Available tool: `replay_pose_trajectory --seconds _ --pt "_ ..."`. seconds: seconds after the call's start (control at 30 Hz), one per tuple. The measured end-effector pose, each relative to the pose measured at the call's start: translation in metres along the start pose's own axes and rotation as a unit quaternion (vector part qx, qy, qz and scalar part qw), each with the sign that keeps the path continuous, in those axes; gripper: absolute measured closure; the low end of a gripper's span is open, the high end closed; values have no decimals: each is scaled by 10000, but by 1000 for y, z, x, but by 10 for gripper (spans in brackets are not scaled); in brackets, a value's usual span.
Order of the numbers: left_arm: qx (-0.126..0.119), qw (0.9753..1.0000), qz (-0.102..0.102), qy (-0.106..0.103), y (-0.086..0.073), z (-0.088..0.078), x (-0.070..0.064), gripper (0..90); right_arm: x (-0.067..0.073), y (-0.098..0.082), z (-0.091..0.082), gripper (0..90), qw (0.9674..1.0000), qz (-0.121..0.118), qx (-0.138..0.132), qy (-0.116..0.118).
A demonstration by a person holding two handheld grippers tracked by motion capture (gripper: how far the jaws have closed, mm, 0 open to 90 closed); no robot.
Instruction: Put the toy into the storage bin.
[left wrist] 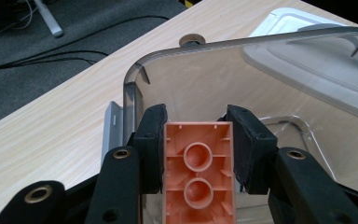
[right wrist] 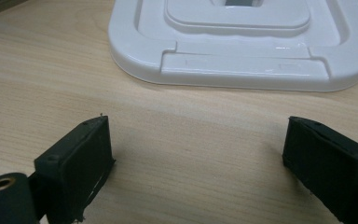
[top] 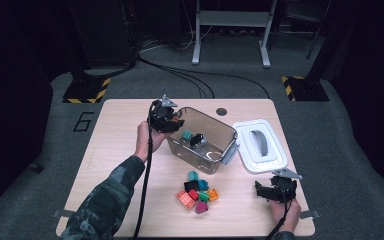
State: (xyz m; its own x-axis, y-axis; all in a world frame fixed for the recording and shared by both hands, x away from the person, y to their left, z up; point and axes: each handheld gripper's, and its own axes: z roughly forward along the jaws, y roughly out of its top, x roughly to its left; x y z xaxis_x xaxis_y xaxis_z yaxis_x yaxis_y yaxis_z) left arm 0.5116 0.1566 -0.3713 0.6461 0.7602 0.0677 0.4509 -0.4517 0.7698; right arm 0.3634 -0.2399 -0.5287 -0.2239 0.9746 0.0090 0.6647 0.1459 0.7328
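**Op:** Holding an orange two-stud brick (left wrist: pixel 199 173) in the left gripper (left wrist: pixel 199 140), pads clamped on its two long sides, hollow underside facing the camera. It's hanging over the near-left rim of the clear plastic bin (top: pixel 215 131), so a release should drop it inside.

**Eng:** Anything in the bin?

**Op:** A teal brick (top: pixel 186 135) and a black-and-white piece (top: pixel 197 140) on the bin floor, high view. The bin sits tilted toward me, which I'd guess makes the drop easier.

**Eng:** Right side?

**Op:** The right gripper (right wrist: pixel 198 163) is parked low over bare table at near right, jaws spread wide, nothing between them. It's just short of the white lid (top: pixel 260 145), which lies flat to the right of the bin, out of the way.

**Eng:** What's left?

**Op:** A loose pile of bricks (top: pixel 197 192) on the table (top: pixel 120 130) near the bin: red, orange, teal, black, magenta. They're between the two hands, so either one can reach.
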Motion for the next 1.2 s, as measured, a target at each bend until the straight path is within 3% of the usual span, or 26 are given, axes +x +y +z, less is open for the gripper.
replay_pose_trajectory --seconds 0.27,0.63,0.73,0.9,1.2 --pt "182 9998 -11 8 -14 13 0 589 0 0 0 72 10000 -2 0 2" --pt "381 9989 266 -6 -18 14 -8 576 0 0 0 72 10000 -2 5 1" --pt "440 9985 325 6 -18 11 -10 484 0 0 0 72 10000 -3 4 0" --pt "306 9992 258 -1 -18 0 -10 359 0 0 0 72 10000 0 4 0" --pt "20 9996 269 -17 -27 -36 -17 211 0 0 0 74 10000 0 1 0"
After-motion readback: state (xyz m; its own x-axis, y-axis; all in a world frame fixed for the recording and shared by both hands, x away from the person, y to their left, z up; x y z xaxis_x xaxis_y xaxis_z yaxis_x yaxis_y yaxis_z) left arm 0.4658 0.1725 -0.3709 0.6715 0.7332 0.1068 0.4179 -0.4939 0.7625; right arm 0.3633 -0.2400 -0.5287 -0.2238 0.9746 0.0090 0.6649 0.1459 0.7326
